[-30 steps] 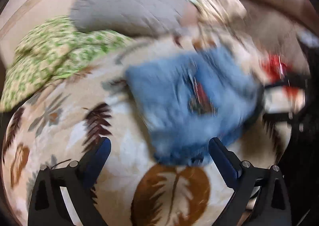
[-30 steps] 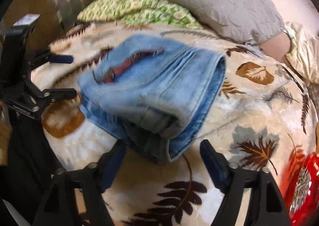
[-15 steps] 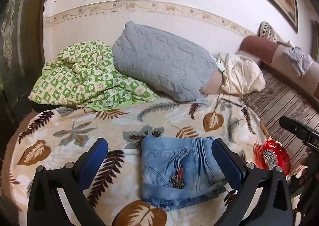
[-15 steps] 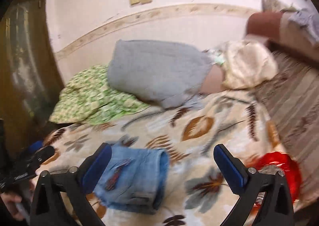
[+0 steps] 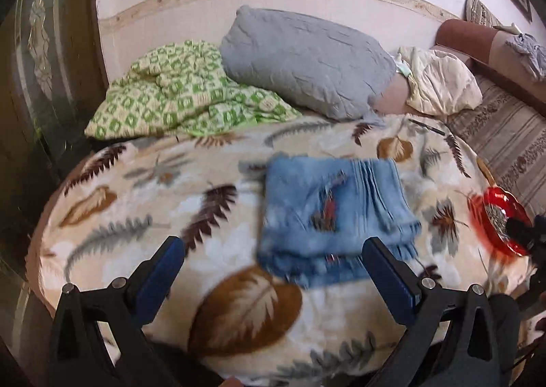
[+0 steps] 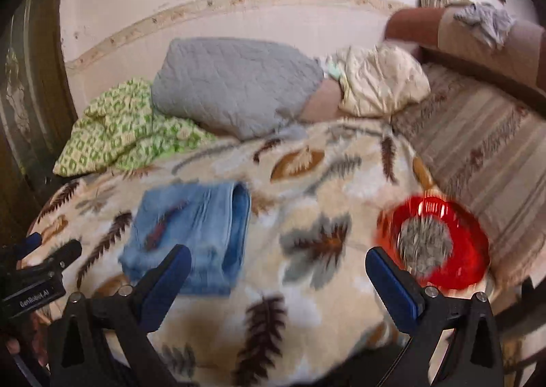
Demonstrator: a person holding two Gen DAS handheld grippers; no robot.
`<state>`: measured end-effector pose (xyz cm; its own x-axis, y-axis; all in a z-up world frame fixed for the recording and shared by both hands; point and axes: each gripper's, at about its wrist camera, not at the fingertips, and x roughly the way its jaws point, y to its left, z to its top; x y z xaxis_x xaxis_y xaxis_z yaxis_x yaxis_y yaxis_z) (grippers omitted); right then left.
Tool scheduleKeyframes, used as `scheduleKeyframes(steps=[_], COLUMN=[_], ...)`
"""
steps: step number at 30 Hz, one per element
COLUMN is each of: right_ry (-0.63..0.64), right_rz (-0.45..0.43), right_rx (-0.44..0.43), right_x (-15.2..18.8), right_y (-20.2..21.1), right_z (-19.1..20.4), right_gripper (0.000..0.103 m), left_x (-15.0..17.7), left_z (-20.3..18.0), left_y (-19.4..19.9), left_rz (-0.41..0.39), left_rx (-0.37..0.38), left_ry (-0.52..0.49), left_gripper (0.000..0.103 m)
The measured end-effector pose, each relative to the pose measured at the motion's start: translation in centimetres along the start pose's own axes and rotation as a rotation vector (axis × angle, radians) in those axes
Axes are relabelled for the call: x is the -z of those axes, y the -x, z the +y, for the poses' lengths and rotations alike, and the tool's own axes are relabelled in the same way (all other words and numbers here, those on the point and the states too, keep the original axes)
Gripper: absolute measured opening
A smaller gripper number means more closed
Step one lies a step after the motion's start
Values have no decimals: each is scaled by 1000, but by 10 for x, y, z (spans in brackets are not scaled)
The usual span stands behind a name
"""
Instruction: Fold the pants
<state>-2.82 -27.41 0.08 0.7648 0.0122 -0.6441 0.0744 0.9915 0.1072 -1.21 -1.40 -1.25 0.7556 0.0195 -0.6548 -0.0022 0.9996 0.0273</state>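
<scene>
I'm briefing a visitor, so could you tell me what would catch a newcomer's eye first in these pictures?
Probably the folded blue jeans lying mid-bed on the leaf-patterned blanket, with the bright red dish near the blanket's right edge. Behind them, a grey quilted pillow leans on a green checked quilt.

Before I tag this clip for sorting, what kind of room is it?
Most likely a bedroom or living room at home: a bed or couch under a leaf-print blanket, a grey pillow against the wall, and folded jeans lying on top.
</scene>
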Motion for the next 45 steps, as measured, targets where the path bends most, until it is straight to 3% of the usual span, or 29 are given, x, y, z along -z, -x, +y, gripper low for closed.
scheduleKeyframes(steps=[5, 10, 22, 45], right_ry=[29, 38, 79, 77], right_rz=[32, 43, 16, 42], right_rx=[-7, -7, 11, 18], right_x=[29, 39, 15, 18], right_y=[6, 10, 14, 4], right_z=[6, 11, 30, 30], right_gripper=[103, 103, 103, 103], left_x=[22, 22, 14, 12], left_z=[-5, 3, 7, 14], left_y=[5, 9, 5, -1], left_rz=[3, -1, 12, 35], left_rx=[20, 42, 42, 48], left_ry=[-6, 18, 3, 17], left_gripper=[103, 103, 103, 103])
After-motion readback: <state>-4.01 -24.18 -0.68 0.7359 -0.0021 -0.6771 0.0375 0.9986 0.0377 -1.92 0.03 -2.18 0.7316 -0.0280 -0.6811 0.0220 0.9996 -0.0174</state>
